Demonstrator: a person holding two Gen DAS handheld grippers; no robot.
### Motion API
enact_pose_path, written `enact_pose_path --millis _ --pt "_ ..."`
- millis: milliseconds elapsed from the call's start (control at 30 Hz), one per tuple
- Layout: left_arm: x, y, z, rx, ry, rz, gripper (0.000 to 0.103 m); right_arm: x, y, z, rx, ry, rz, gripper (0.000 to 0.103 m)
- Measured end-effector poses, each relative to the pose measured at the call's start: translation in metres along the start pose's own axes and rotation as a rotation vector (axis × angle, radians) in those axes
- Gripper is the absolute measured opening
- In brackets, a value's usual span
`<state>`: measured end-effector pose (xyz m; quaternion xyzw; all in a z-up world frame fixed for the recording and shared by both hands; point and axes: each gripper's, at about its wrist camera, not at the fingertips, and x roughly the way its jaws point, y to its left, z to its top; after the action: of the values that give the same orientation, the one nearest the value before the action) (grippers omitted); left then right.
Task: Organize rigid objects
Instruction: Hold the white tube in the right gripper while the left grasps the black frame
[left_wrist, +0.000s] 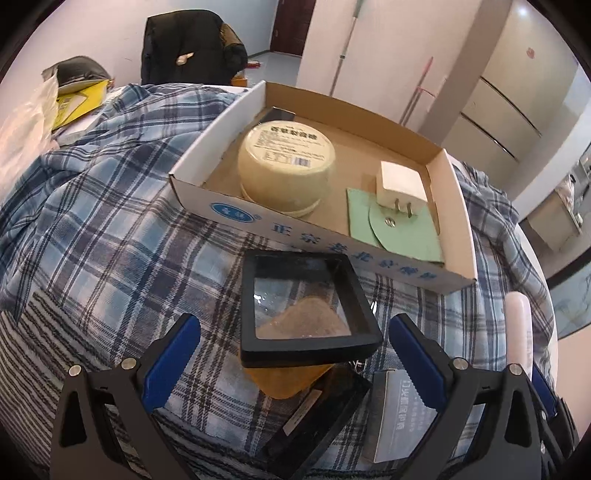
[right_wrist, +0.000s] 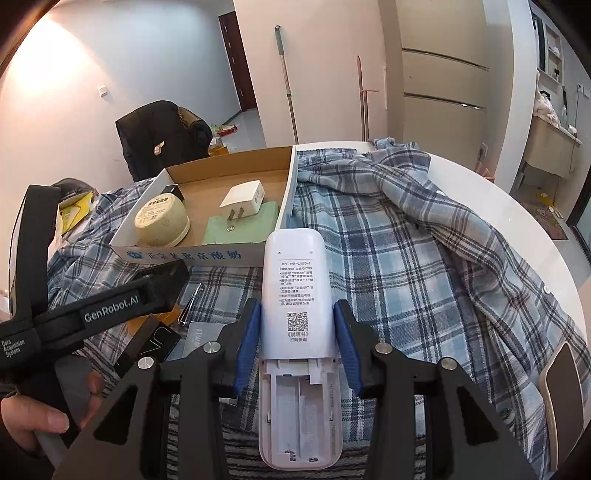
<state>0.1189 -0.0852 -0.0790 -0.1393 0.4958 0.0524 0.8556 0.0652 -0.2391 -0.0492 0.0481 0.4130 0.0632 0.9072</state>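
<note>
A black square frame case (left_wrist: 306, 306) with a clear film window lies tilted on an orange pad (left_wrist: 284, 380) and a black box (left_wrist: 317, 417). My left gripper (left_wrist: 293, 319) is open, its blue pads standing on either side of the frame's near edge without touching it. My right gripper (right_wrist: 296, 302) is shut on a white remote (right_wrist: 295, 288), which lies back up with its battery bay uncovered. The cardboard tray (left_wrist: 456, 221) (right_wrist: 221, 158) holds an upturned cream tub (left_wrist: 286, 162), a white plug adapter (left_wrist: 400, 184) and a green card (left_wrist: 399, 236).
A blue plaid shirt (right_wrist: 424, 258) covers the round white table (right_wrist: 517, 192). A small grey box (left_wrist: 399, 413) and nail clippers (right_wrist: 192, 299) lie near the black box. A dark, pale-rimmed flat object (right_wrist: 561, 398) sits at the right. A hand (right_wrist: 44, 417) grips the left tool.
</note>
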Motion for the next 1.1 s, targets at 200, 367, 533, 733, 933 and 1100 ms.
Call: enact_pose_path --millis 200,367,533,733,933,1100 --pt "-0.003 0.004 -0.001 0.094 0.02 -0.044 0.074 0.001 0.0 0.0 -0.004 -0.003 -0.001 0.039" --pt "-0.012 0.015 -0.004 0.156 0.022 -0.085 0.074 0.0 0.0 -0.001 -0.006 -0.001 0.0 0.039" --pt "-0.029 0.029 -0.007 0.237 -0.006 -0.11 0.073 0.0 0.0 -0.001 -0.008 0.0 -0.003 0.039" --pt "-0.039 0.058 -0.018 0.282 0.031 -0.148 0.073 0.002 0.001 -0.001 -0.012 0.004 -0.006 0.039" --pt "-0.049 0.078 -0.037 0.36 0.014 -0.139 0.073 0.007 0.001 -0.002 -0.017 0.015 -0.012 0.039" --pt "-0.047 0.081 -0.037 0.337 -0.01 -0.117 0.084 0.012 0.003 -0.004 -0.031 0.027 -0.02 0.039"
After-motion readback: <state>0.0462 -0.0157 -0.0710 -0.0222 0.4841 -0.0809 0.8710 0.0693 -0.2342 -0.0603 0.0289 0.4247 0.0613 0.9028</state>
